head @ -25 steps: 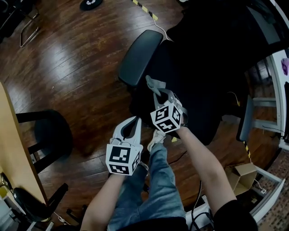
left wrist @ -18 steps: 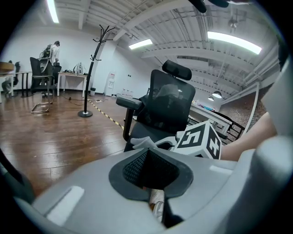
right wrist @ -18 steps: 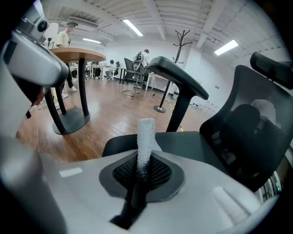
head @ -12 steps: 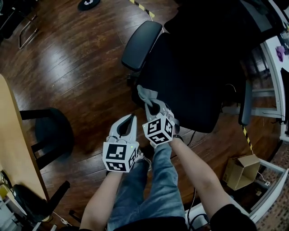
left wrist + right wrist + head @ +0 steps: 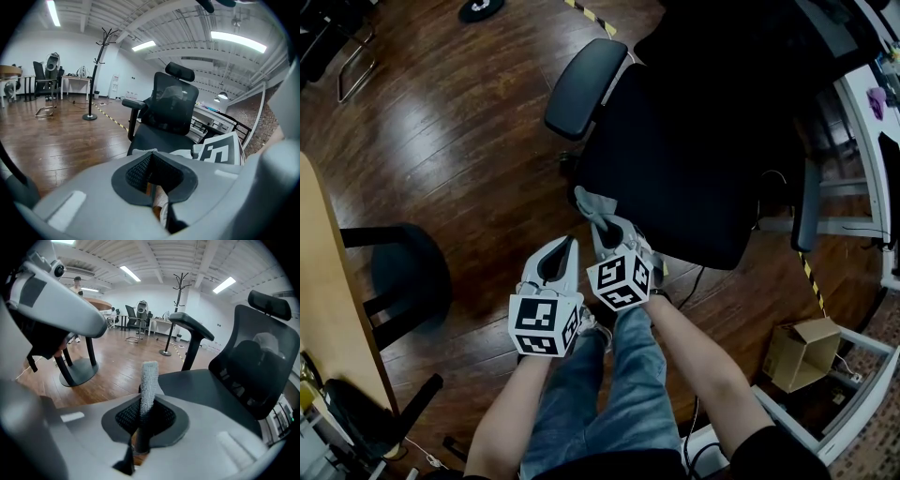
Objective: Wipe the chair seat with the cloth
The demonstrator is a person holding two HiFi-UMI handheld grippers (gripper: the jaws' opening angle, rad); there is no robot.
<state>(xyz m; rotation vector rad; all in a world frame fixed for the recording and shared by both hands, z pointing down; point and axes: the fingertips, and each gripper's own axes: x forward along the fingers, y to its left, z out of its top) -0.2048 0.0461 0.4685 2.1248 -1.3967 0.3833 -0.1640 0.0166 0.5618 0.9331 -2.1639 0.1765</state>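
Nearest to me, the left claw (image 5: 566,246) sits low beside my knee. Its own camera shows it pressed closed with nothing between the pads, so it's idle. Just beside it, the right claw (image 5: 610,225) is clamped on the cloth (image 5: 589,202), pinching it near one end so that a narrow grey strip stands up out of the jaws (image 5: 149,380).

The cloth looks like a light, nubby, terry-type rag. I judge it soft and floppy, with no weight to speak of and nothing to break. Holding it by the end leaves only a thin edge to work with. For wiping I'd want a pinch nearer the middle, or the free part laid flat under the claw, so that more fabric meets the surface. A limp rag like this will likely bunch or fold over when pushed, so dragging it should go better.

Just past the cloth is the front left corner of the chair seat (image 5: 694,178). The cloth hangs at that edge, and I can't tell whether it touches. The seat is dark and looks padded and smooth, so I expect little snagging. An office chair may roll or swivel under sideways pressure, and the free claw could steady it.

Farther on, the armrest (image 5: 584,80) rises at the seat's left side, and the backrest (image 5: 253,357) stands behind. Beyond lies the wooden floor (image 5: 459,141).
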